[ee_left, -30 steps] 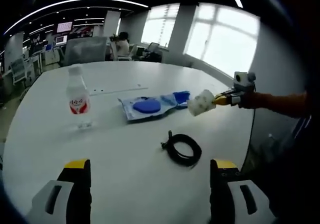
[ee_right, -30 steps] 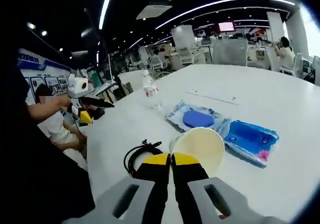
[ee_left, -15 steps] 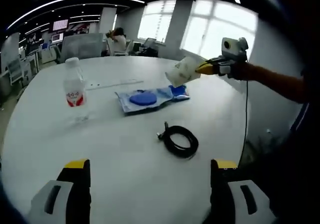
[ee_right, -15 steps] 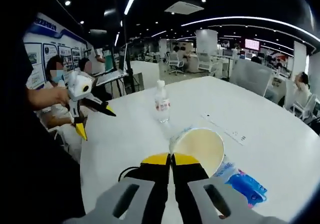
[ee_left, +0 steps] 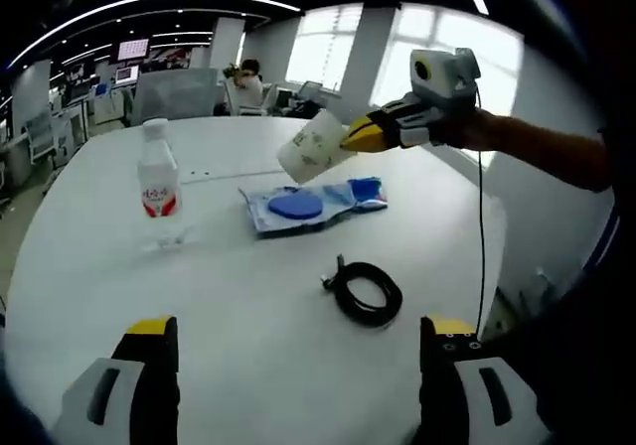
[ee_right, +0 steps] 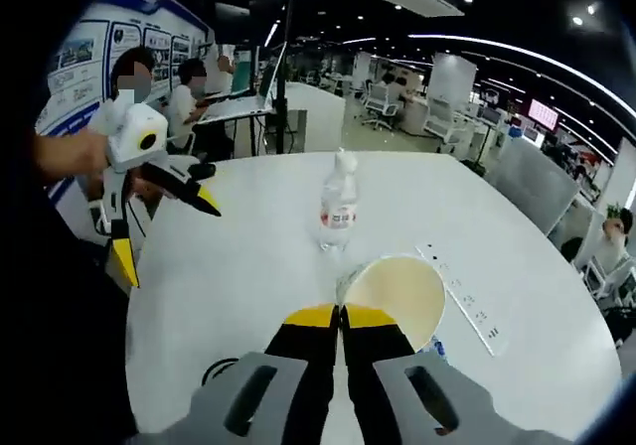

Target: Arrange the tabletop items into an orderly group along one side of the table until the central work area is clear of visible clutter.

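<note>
My right gripper [ee_right: 339, 316] is shut on the rim of a white paper cup [ee_right: 399, 288] and holds it in the air. In the left gripper view that cup [ee_left: 314, 149] hangs tilted above the white table [ee_left: 248, 336], over two blue packets [ee_left: 298, 207], with the right gripper [ee_left: 360, 139] coming in from the right. A clear water bottle [ee_left: 159, 192] with a red label stands upright to the left. A coiled black cable [ee_left: 366, 294] lies nearer. My left gripper [ee_left: 300, 331] is open with nothing between its fingers. The right gripper view has the bottle [ee_right: 338, 202] beyond the cup and the left gripper [ee_right: 167, 231] at left.
A flush power strip [ee_right: 462, 301] runs across the table [ee_right: 248, 266] behind the cup. Grey chairs [ee_left: 174, 95] stand at the far edge. People sit at desks [ee_right: 184, 92] beyond the table. The table edge curves close on the right side.
The right gripper has raised the cup and carried it leftward over the blue packets, toward the bottle. The left gripper stays open and about in place.
</note>
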